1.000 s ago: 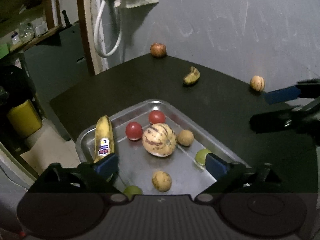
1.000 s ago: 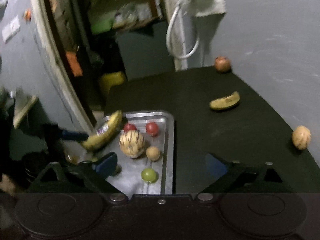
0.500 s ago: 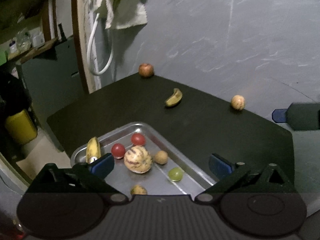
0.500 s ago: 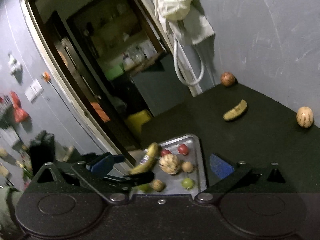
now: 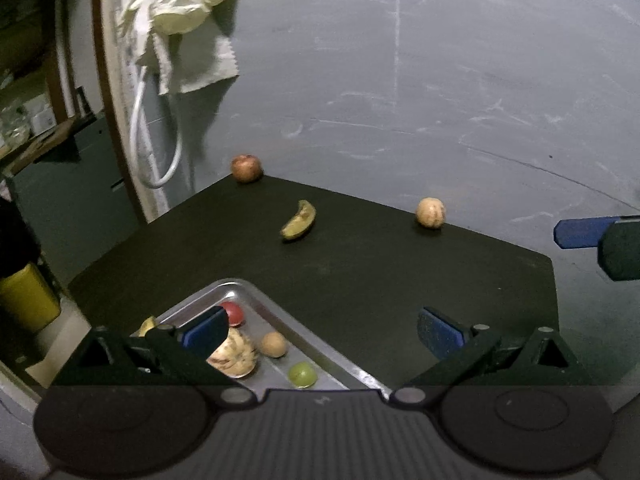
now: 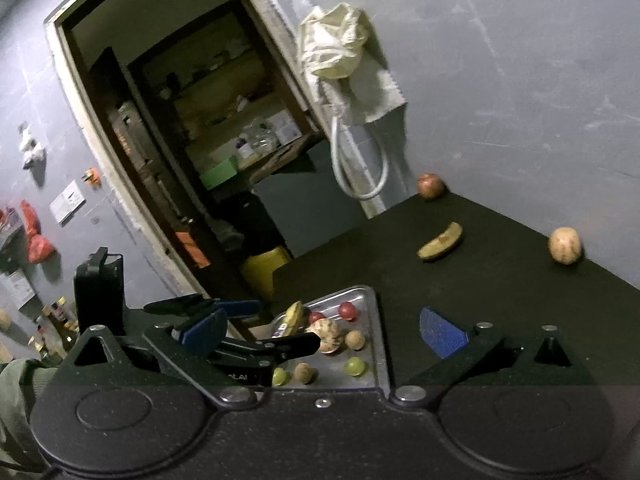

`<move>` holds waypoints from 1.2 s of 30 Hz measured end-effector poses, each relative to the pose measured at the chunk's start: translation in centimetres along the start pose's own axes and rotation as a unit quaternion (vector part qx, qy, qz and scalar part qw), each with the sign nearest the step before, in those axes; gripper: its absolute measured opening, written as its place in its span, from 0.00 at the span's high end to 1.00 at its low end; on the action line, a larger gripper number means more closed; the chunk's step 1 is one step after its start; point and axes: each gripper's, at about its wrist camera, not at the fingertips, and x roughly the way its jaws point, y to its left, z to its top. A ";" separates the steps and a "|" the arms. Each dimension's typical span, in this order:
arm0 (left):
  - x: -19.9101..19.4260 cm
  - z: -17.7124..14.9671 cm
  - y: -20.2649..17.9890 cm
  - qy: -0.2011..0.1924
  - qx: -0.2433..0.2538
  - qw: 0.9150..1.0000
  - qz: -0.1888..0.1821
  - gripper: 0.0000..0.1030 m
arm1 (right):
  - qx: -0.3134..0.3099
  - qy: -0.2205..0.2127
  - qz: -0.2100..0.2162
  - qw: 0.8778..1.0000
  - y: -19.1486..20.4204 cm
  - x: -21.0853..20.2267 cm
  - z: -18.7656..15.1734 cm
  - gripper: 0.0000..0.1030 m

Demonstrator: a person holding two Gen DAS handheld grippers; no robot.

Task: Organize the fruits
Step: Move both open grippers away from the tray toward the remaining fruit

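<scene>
A metal tray (image 5: 320,346) (image 6: 374,320) sits at the near left of the black table. It holds a striped melon (image 5: 234,354), red tomatoes (image 5: 234,312), a green fruit (image 5: 302,374), a brown fruit (image 5: 274,344) and a banana (image 6: 292,318). Loose on the table lie a dark banana (image 5: 300,221) (image 6: 442,242), a reddish apple (image 5: 246,168) (image 6: 430,186) and a small striped melon (image 5: 430,212) (image 6: 564,245). My left gripper (image 5: 320,330) is open and empty, above the tray's near edge. My right gripper (image 6: 324,330) is open and empty, raised off the table's right.
The black table (image 5: 380,264) stands against a grey wall. A doorway (image 6: 180,160) with shelves opens to the left. A cloth and white hose (image 5: 160,80) hang by the door frame. A yellow canister (image 5: 26,300) stands on the floor at left.
Both grippers have pulled back and up from the tray, both open and empty. The tray has sunk to the lower edge of each view and more wall shows.
</scene>
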 end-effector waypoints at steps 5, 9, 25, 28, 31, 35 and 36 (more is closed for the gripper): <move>1.4 0.6 -0.4 0.010 0.017 1.000 -0.010 0.01 | 0.013 -0.003 -0.042 0.999 -1.0 0.1 -0.3 0.01; 3.0 1.6 0.0 0.016 0.024 0.999 -0.016 0.01 | 0.026 -0.010 -0.074 0.997 -2.1 0.5 -0.3 0.01; 18.8 9.6 4.8 0.030 0.064 0.996 -0.051 0.01 | 0.087 -0.036 -0.250 0.964 -7.7 7.8 2.7 0.01; 22.4 10.3 5.7 0.039 0.058 0.996 -0.054 0.01 | 0.099 -0.033 -0.266 0.958 -8.4 9.9 2.9 0.01; 25.5 10.5 6.3 0.046 0.056 0.995 -0.062 0.01 | 0.103 -0.032 -0.286 0.952 -8.9 12.0 3.3 0.01; 28.7 10.5 6.7 0.059 0.059 0.994 -0.072 0.01 | 0.109 -0.027 -0.317 0.942 -9.8 14.5 3.5 0.01; 29.3 10.5 6.7 0.062 0.061 0.994 -0.072 0.01 | 0.113 -0.027 -0.323 0.939 -10.1 15.0 3.6 0.01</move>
